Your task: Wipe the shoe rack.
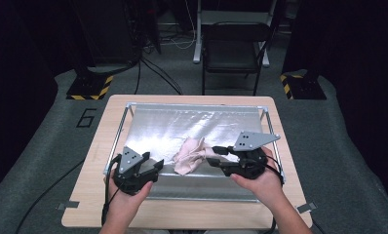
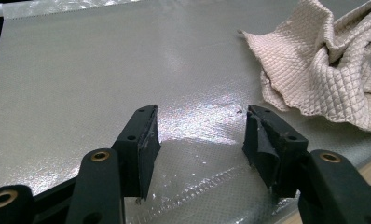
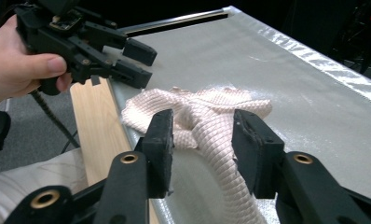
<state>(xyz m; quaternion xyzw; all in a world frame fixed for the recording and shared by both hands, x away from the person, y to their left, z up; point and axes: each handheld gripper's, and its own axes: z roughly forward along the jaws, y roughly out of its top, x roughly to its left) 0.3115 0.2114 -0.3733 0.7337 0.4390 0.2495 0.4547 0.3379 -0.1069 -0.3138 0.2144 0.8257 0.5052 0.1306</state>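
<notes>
Count: you had one cloth [image 1: 191, 155], one mat [image 1: 163, 126], one frame [image 1: 118, 139], one table [image 1: 99, 146], and two grippers.
Cloth: it was pale pink, quilted and crumpled in a heap on the near middle of the mat, between your two grippers.
Mat: silvery, it lay flat inside the metal frame and carried nothing but the cloth.
Frame: its thin rails ran along the mat's left, far and right sides.
Left gripper [image 1: 155, 168]: you held it at the mat's near left corner, jaws wide apart and empty, the cloth near but apart to their right in the left gripper view [image 2: 323, 70].
Right gripper [image 1: 215, 157]: your jaws stood partly apart with a raised fold of the cloth [image 3: 211, 135] running up between them; whether the pads pressed on it could not be told.
Edges: the cloth sat just beside the mat's near edge, with bare wood of the table beyond it.
Room: the far half of the mat and its left and right parts lay bare.
Beyond: one folding chair [image 1: 231, 48] stood on the floor past the table's far edge.
</notes>
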